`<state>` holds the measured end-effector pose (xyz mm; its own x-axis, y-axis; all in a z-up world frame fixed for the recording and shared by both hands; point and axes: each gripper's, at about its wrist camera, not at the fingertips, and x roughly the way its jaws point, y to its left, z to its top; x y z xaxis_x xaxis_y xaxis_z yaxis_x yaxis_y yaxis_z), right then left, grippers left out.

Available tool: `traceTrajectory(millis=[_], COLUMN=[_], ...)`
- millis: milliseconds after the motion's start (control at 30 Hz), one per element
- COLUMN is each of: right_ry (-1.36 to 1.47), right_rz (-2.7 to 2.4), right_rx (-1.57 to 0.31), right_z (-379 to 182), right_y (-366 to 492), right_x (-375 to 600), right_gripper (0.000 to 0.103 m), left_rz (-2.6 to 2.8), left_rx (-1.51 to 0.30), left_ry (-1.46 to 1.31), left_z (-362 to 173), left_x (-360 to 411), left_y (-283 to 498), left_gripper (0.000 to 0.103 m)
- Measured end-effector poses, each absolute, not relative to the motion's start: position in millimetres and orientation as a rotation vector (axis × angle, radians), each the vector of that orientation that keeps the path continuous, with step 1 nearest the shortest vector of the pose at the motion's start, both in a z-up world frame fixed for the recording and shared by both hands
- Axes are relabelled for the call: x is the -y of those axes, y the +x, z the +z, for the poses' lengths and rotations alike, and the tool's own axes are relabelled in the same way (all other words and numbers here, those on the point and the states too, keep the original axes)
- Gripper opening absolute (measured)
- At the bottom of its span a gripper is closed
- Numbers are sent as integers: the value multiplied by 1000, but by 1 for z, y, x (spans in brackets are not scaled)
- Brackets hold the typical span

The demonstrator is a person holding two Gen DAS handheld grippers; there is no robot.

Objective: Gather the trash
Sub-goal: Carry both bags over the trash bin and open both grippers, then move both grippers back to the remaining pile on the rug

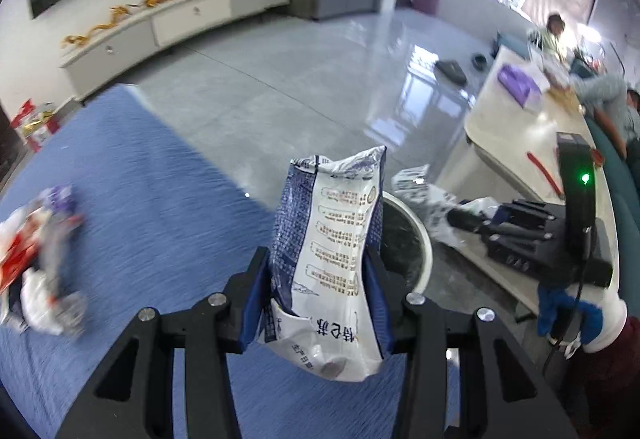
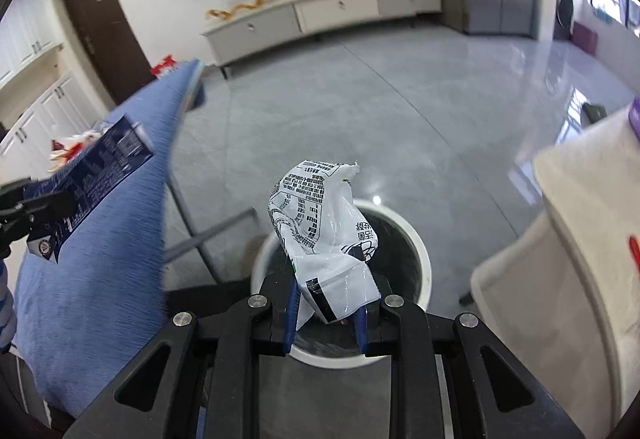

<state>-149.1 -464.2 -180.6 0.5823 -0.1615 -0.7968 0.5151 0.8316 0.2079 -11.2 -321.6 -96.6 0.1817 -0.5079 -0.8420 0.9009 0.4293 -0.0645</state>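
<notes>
Blurring leftover wrappers (labels unreadable)

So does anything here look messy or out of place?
Yes: crumpled wrappers lie strewn on the blue cloth, still uncollected. Each tool grips a piece of trash, the right tool holding a white wrapper over the bin.

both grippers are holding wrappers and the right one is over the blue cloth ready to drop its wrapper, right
Not quite. The right gripper holds its white wrapper over the bin, not the blue cloth; the right wrist view shows it. The left gripper does hold a blue-and-white wrapper.
</notes>
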Motion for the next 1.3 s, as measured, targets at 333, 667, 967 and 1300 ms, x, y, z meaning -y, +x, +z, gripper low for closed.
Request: traceTrajectory(millis=[333, 667, 967, 1300], right_ry=[508, 521, 501, 423], right_rz=[-430, -449, -476, -469], right_rx=[-933, -933, -903, -799], right_z=[-225, -244, -223, -160], right_y=[-130, -124, -141, -150], right_x=[497, 510, 505, 478], right_gripper=[25, 34, 37, 46], left_rz=[-1024, -1036, -1031, -953], left_rx=[-1045, -1083, -996, -836], left_ry=[608, 537, 425, 386], left_z=[-147, -161, -128, -84], left_x=[396, 409, 383, 320], left_y=[-18, -5, -3, -7], left_gripper=[45, 57, 58, 58])
